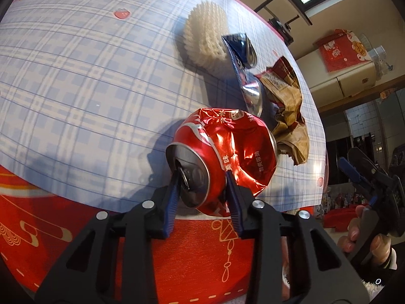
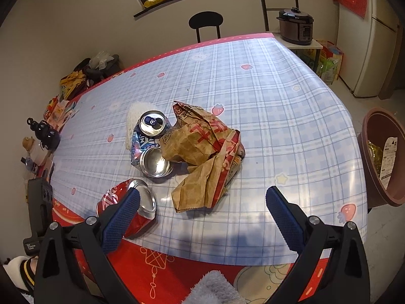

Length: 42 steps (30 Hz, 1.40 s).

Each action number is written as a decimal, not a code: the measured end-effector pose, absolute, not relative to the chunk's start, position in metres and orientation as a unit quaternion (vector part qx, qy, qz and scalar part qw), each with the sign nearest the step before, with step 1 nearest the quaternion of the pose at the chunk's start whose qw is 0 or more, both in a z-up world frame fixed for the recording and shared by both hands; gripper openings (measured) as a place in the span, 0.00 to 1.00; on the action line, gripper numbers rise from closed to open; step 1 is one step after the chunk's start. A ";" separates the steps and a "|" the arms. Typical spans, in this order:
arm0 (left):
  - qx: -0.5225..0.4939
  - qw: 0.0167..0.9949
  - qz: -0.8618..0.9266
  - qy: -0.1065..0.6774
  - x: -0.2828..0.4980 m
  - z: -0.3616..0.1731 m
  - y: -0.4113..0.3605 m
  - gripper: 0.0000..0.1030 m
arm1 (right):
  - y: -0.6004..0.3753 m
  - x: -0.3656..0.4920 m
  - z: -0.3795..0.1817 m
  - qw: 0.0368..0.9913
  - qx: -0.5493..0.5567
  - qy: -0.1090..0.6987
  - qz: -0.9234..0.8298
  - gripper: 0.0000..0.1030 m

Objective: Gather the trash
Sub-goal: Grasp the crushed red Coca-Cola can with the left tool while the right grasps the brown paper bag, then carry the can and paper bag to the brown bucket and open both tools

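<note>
The left claw [image 1: 203, 177] has its blue pads set on either side of the top end of the crushed red can [image 1: 222, 157], seemingly clamped on it, though actual contact is hard to judge through the fisheye; the can lies at the near edge of the table [image 1: 76, 88]. Just beyond the red can lie a crushed blue can [image 2: 150, 139] and a crumpled paper bag [image 2: 202, 157], with a white foam net [image 1: 205, 38] behind the blue can. The right claw [image 2: 202, 202] hangs wide apart and empty, nearer than the bag, and a brown bin [image 2: 374, 157] stands past the table's right edge.
</note>
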<state>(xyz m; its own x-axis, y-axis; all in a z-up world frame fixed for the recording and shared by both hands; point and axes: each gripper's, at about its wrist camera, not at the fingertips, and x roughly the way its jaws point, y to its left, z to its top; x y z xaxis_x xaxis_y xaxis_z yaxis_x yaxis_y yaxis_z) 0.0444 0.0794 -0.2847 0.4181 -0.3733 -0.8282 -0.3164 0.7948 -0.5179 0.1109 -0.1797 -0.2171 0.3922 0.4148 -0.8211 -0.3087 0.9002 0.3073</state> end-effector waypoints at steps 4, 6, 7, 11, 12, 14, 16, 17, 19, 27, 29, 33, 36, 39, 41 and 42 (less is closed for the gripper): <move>-0.329 0.788 -0.002 0.521 0.033 -0.278 0.094 0.36 | -0.166 0.130 -0.223 0.834 0.033 0.504 0.221 0.95; -0.333 0.791 0.006 0.513 0.028 -0.276 0.102 0.36 | -0.154 0.139 -0.227 0.838 0.002 0.497 0.227 0.95; -0.336 0.792 0.009 0.510 0.025 -0.275 0.105 0.36 | -0.145 0.145 -0.230 0.838 -0.020 0.494 0.231 0.95; -0.340 0.795 0.018 0.502 0.016 -0.272 0.114 0.36 | -0.110 0.161 -0.250 0.823 -0.108 0.487 0.272 0.95; -0.341 0.796 0.020 0.500 0.014 -0.271 0.116 0.36 | -0.102 0.164 -0.255 0.818 -0.138 0.486 0.276 0.95; -0.341 0.798 0.023 0.497 0.009 -0.269 0.119 0.36 | -0.092 0.170 -0.267 0.807 -0.183 0.491 0.272 0.95; -0.343 0.799 0.025 0.494 0.004 -0.268 0.120 0.36 | -0.089 0.177 -0.276 0.799 -0.188 0.504 0.270 0.95; -0.344 0.799 0.026 0.492 0.002 -0.268 0.121 0.36 | -0.089 0.180 -0.280 0.798 -0.188 0.508 0.264 0.95; -0.348 0.799 0.030 0.490 -0.003 -0.267 0.123 0.36 | -0.090 0.183 -0.284 0.799 -0.177 0.512 0.263 0.95; -0.355 0.800 0.038 0.482 -0.015 -0.263 0.130 0.36 | -0.098 0.188 -0.289 0.806 -0.171 0.518 0.228 0.96; -0.352 0.802 0.036 0.482 -0.014 -0.261 0.129 0.36 | -0.102 0.190 -0.290 0.809 -0.162 0.521 0.219 0.96; -0.346 0.805 0.030 0.481 -0.011 -0.257 0.125 0.36 | -0.113 0.194 -0.290 0.812 -0.143 0.524 0.212 0.96; -0.346 0.805 0.030 0.480 -0.010 -0.257 0.125 0.36 | -0.120 0.193 -0.288 0.816 -0.128 0.523 0.209 0.90; -0.348 0.805 0.032 0.479 -0.007 -0.258 0.124 0.36 | -0.128 0.191 -0.281 0.824 -0.114 0.516 0.202 0.74; -0.347 0.806 0.031 0.479 -0.005 -0.257 0.124 0.36 | -0.134 0.190 -0.277 0.822 -0.082 0.522 0.211 0.68; -0.346 0.806 0.031 0.479 -0.002 -0.257 0.123 0.36 | -0.137 0.188 -0.275 0.823 -0.068 0.521 0.214 0.65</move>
<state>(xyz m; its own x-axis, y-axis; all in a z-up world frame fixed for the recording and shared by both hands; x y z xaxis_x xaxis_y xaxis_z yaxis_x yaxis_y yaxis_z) -0.0018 0.1234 -0.2569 0.5395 -0.2822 -0.7933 -0.3809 0.7585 -0.5288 0.1877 -0.1372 -0.2748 0.3651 0.2814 -0.8874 -0.4234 0.8991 0.1109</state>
